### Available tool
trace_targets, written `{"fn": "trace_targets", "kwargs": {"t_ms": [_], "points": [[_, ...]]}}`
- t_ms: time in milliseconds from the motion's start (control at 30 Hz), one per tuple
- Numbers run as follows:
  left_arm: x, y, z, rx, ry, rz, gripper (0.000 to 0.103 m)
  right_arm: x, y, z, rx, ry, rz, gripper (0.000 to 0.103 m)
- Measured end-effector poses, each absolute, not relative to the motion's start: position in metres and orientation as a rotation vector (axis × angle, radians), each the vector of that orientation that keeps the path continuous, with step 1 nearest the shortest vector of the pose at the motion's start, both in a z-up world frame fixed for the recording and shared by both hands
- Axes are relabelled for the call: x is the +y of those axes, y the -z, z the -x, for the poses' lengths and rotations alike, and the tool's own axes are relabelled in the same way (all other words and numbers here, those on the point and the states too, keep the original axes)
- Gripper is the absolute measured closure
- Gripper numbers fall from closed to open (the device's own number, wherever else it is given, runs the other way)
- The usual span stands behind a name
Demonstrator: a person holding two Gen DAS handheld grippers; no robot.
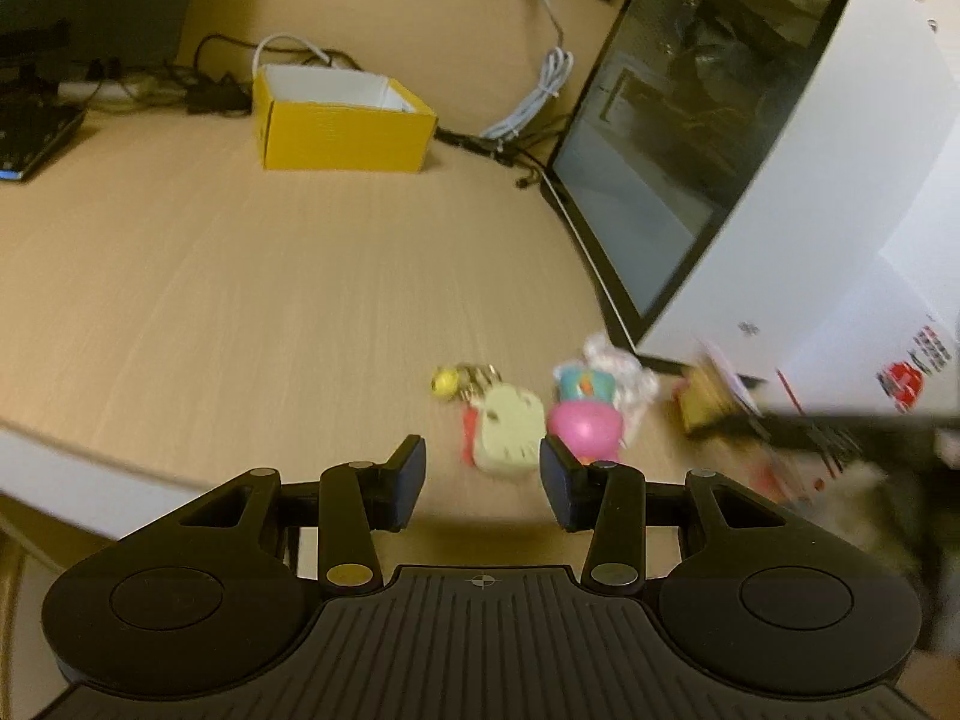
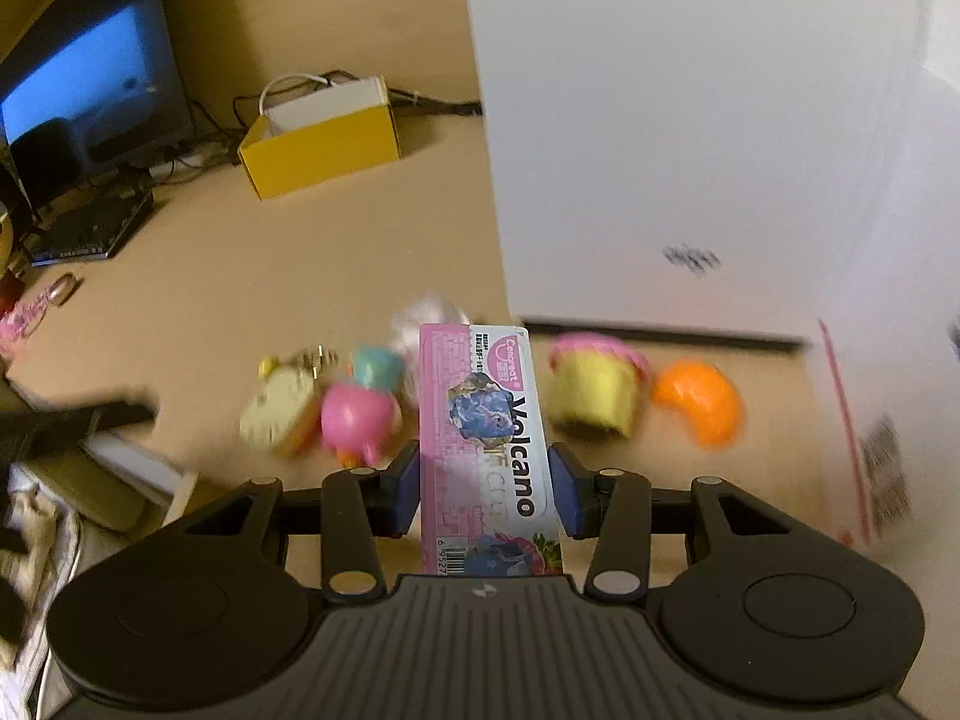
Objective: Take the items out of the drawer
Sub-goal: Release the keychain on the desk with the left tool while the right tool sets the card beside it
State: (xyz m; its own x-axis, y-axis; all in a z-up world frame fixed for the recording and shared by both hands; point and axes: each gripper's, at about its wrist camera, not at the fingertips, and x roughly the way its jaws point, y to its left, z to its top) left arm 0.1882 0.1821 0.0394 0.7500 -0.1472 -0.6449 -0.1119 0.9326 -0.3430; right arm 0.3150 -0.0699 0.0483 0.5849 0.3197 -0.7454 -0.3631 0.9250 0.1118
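My right gripper [image 2: 483, 483] is shut on a pink "Volcano" box [image 2: 480, 420], held lengthwise above the wooden desk [image 2: 300, 276]. Under it lie a cream keychain toy [image 2: 279, 411], a pink and teal toy [image 2: 360, 417], a yellow cup with a pink rim [image 2: 597, 390] and an orange piece [image 2: 699, 399]. My left gripper [image 1: 483, 480] stands open with nothing between its fingers, just short of the cream keychain toy [image 1: 507, 435] and the pink and teal toy [image 1: 585, 420]. The blurred dark right gripper [image 1: 798, 429] shows at the right edge. No drawer is in view.
A large white case [image 2: 690, 120] with a dark glass side [image 1: 690, 138] stands at the right. An open yellow box [image 1: 342, 120] sits at the back of the desk, beside cables [image 1: 540, 90], a monitor [image 2: 90, 84] and a keyboard [image 2: 90, 228]. The desk's front edge [image 1: 90, 456] is close by.
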Motion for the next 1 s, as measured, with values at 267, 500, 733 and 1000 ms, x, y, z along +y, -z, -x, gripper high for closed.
{"fn": "trace_targets", "kwargs": {"t_ms": [267, 500, 733, 1000], "points": [[0.176, -0.024, -0.168, 0.819, 0.045, 0.343, 0.057, -0.032, 0.006, -0.360, 0.890, -0.365, 0.142, 0.060], [0.177, -0.003, -0.167, 0.881, 0.035, 0.363, 0.057, -0.042, 0.000, -0.349, 0.872, -0.367, 0.120, 0.057], [0.155, 0.011, -0.176, 0.926, 0.115, 0.311, 0.057, -0.078, -0.042, -0.295, 0.776, -0.357, 0.070, 0.034], [0.109, 0.032, -0.183, 1.005, 0.281, 0.156, 0.057, -0.127, -0.056, -0.234, 0.741, -0.220, 0.123, 0.021]]}}
